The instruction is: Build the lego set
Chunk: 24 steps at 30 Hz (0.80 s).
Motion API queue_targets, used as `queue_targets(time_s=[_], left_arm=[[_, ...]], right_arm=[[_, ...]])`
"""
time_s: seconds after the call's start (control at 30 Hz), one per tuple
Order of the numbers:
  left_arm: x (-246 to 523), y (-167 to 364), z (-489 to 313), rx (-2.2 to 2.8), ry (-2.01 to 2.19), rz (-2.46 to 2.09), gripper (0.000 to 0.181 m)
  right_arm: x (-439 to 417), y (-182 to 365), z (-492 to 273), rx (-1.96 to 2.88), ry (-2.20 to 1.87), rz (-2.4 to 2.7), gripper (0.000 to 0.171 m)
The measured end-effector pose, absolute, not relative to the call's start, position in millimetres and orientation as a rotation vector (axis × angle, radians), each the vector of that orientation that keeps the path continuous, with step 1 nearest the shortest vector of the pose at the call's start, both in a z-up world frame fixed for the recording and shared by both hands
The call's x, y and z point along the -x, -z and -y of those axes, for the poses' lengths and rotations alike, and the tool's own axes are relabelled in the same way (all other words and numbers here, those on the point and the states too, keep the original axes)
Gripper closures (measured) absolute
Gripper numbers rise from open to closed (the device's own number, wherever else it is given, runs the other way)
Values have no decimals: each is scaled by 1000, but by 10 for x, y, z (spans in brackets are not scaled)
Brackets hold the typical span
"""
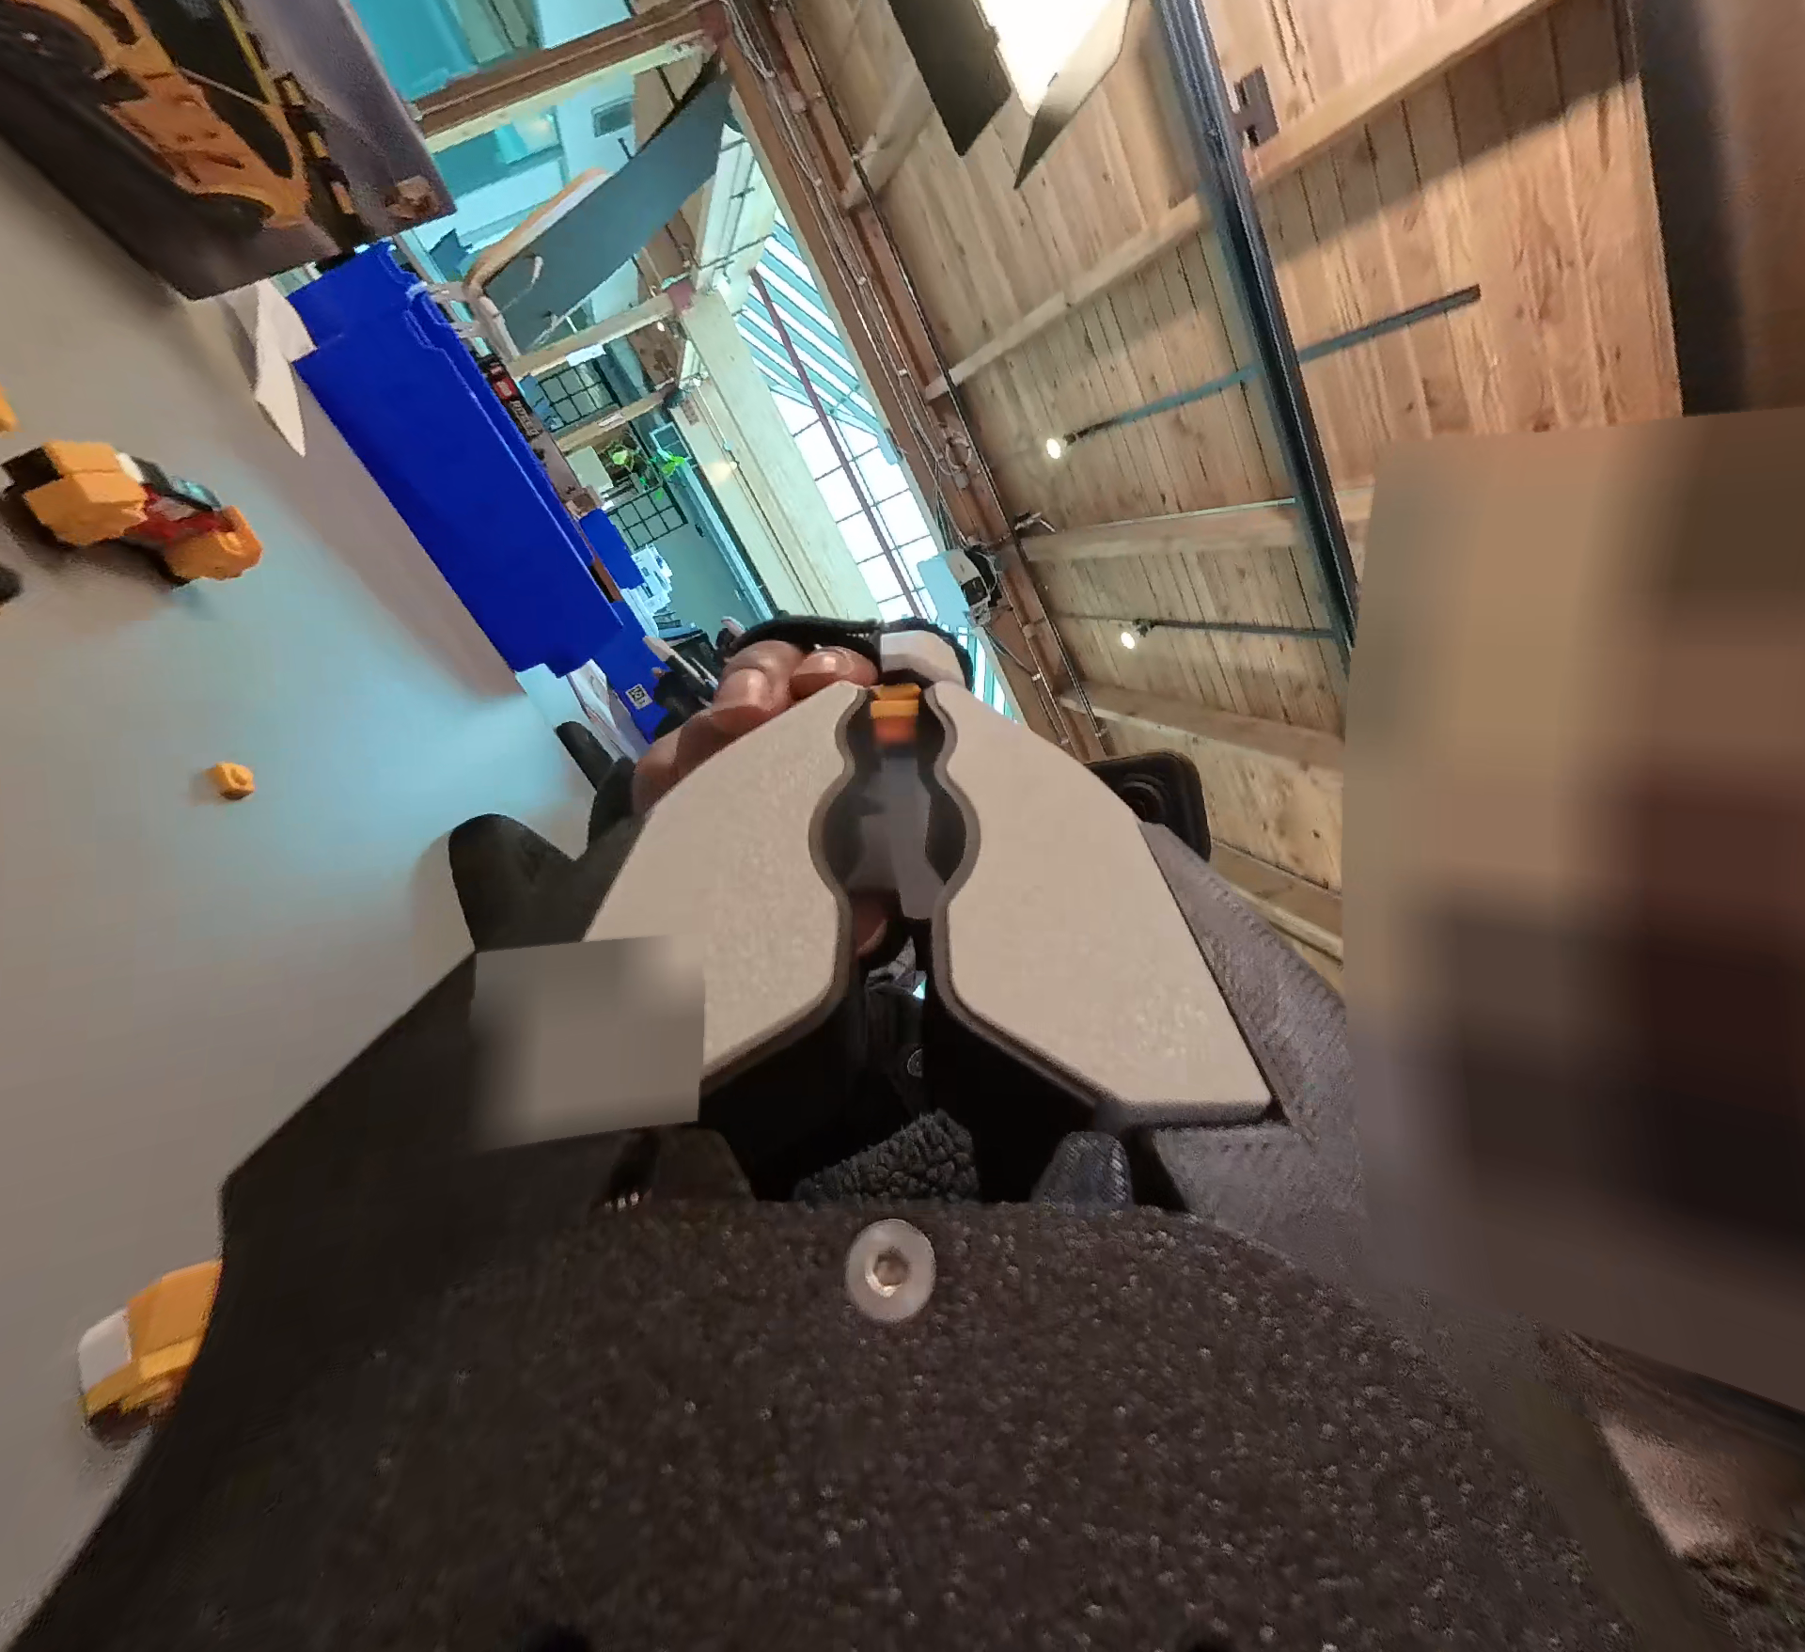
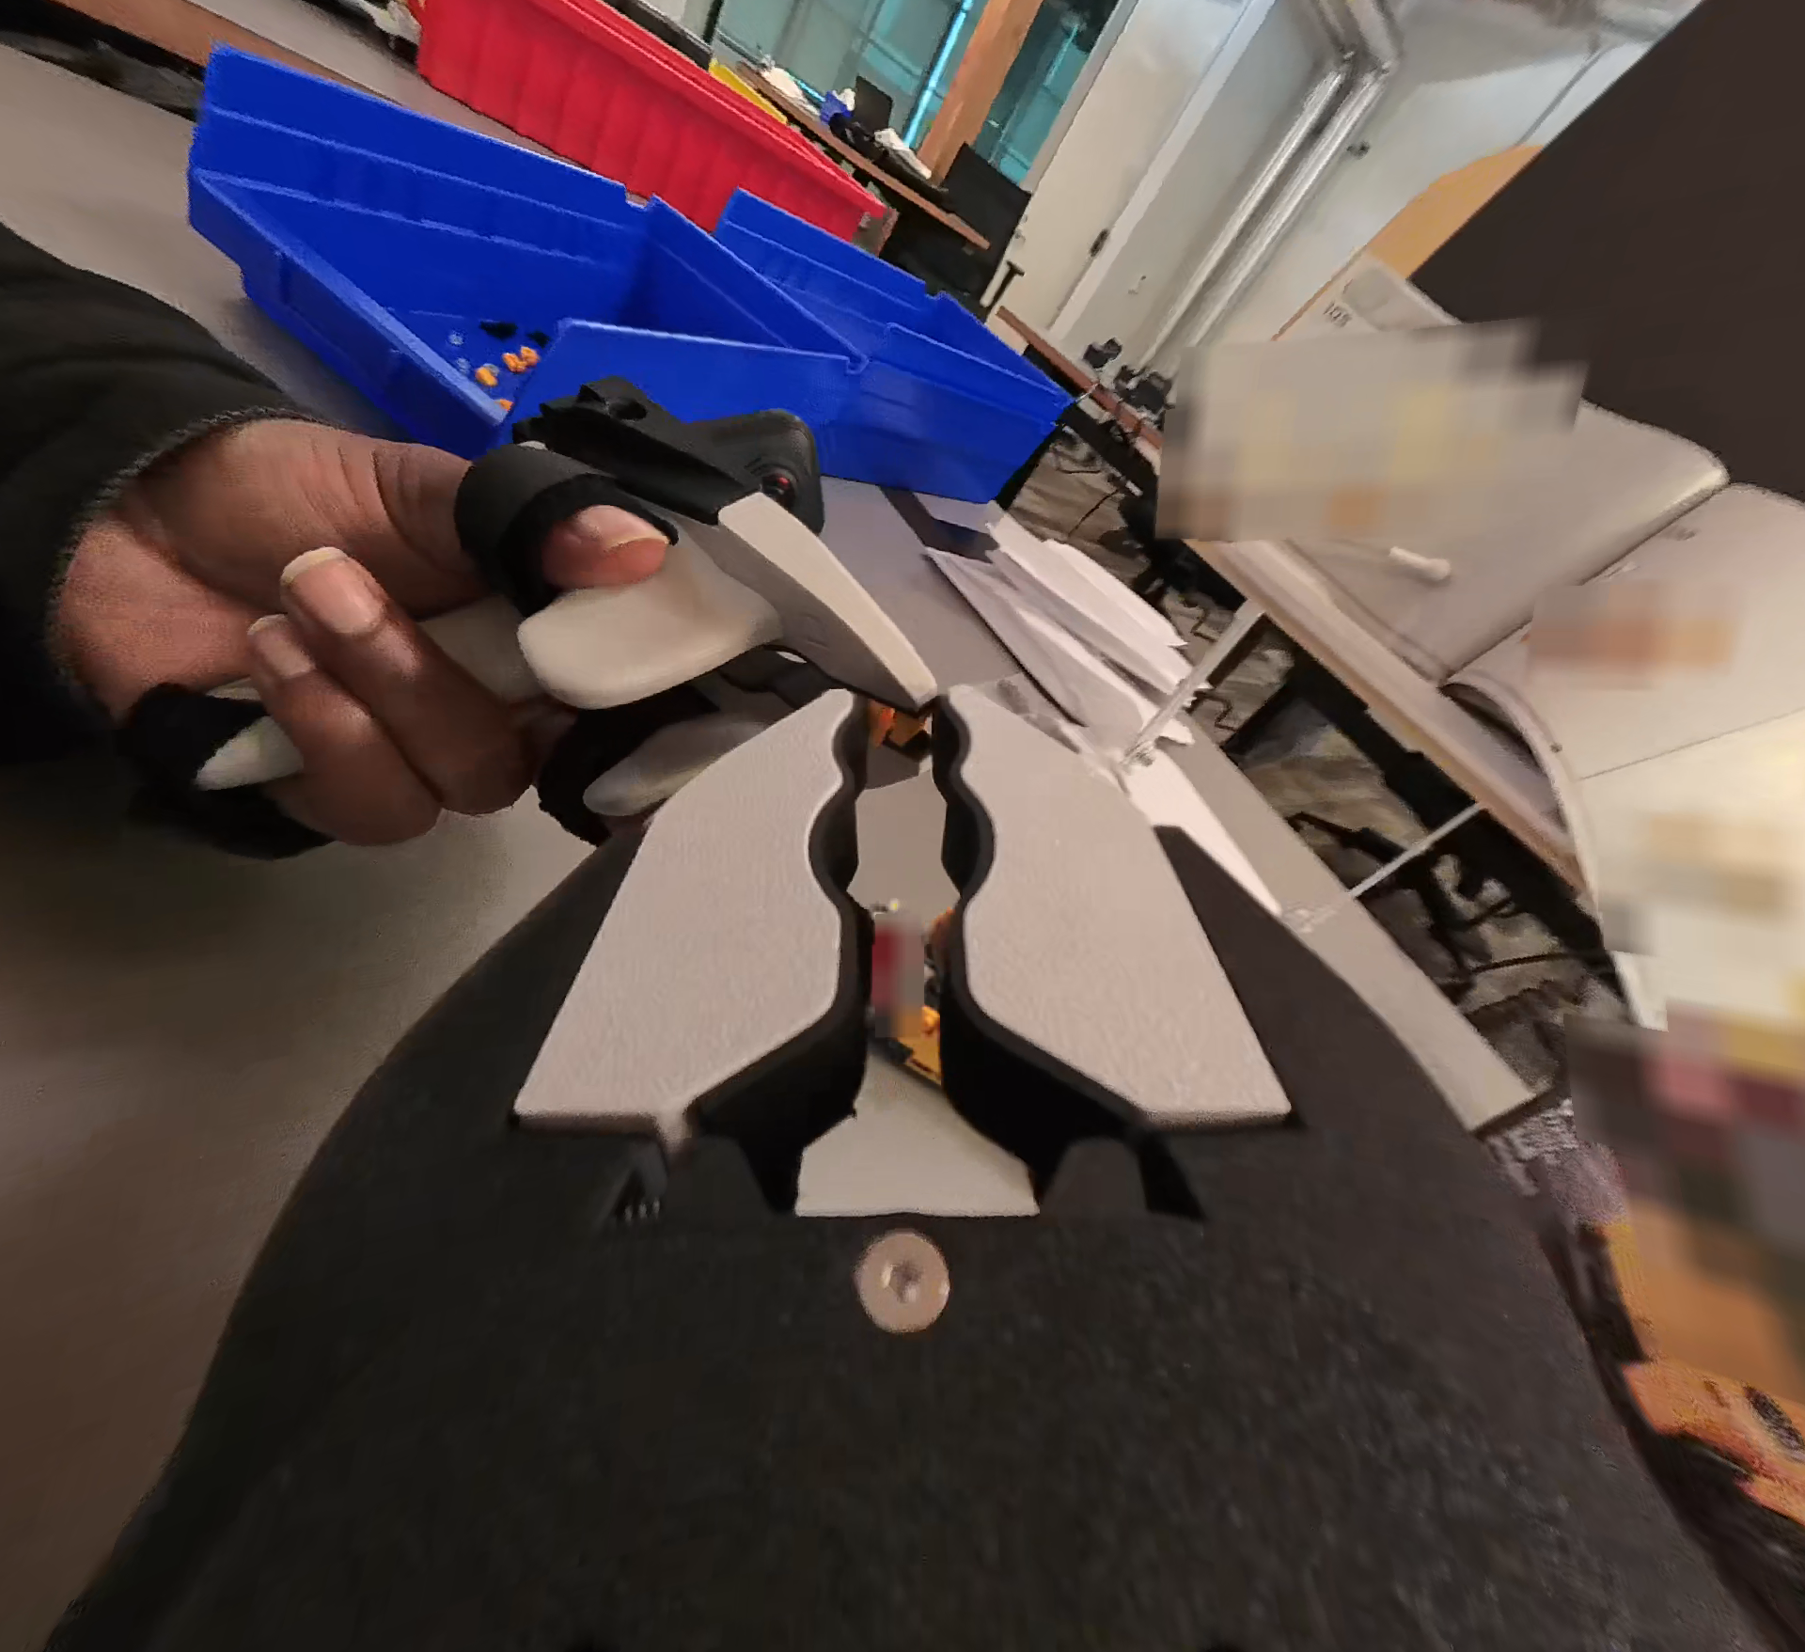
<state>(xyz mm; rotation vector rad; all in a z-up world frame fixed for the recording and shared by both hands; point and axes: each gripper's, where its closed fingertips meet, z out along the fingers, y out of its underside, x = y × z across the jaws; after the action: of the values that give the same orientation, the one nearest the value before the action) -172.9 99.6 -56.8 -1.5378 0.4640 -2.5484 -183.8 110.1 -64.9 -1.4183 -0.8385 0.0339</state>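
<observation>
My left gripper (image 1: 894, 706) is closed on a small orange brick (image 1: 894, 716), pinched right at the tips. My right gripper (image 2: 894, 716) is nearly closed around an orange-and-black sub-assembly (image 2: 903, 731); actual contact I cannot tell (the fingers hide most of it). The left tips meet the right tips over that piece. Outward on the grey desk (image 1: 293, 824): a partly built orange model (image 1: 137, 511), a loose orange stud (image 1: 232, 780), a blue parts bin (image 2: 586, 306). Risk, as I judge it: the tip-only hold lets the brick twist or pop free if pressed off-axis.
</observation>
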Motion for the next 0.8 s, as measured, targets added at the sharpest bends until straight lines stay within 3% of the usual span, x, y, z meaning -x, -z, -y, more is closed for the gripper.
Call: queue_targets(time_s=[0.43,0.57,0.8], left_arm=[[1692,673,-1032,1626,2647,-334,172],[1718,578,-1011,1566,2693,-371,152],[1732,664,-1035,1626,2548,-560,161]], right_arm=[[1826,748,-1100,1463,-185,888,162],[1805,729,-1076,1458,-204,892,162],[1784,659,-1012,1440,-292,875,162]])
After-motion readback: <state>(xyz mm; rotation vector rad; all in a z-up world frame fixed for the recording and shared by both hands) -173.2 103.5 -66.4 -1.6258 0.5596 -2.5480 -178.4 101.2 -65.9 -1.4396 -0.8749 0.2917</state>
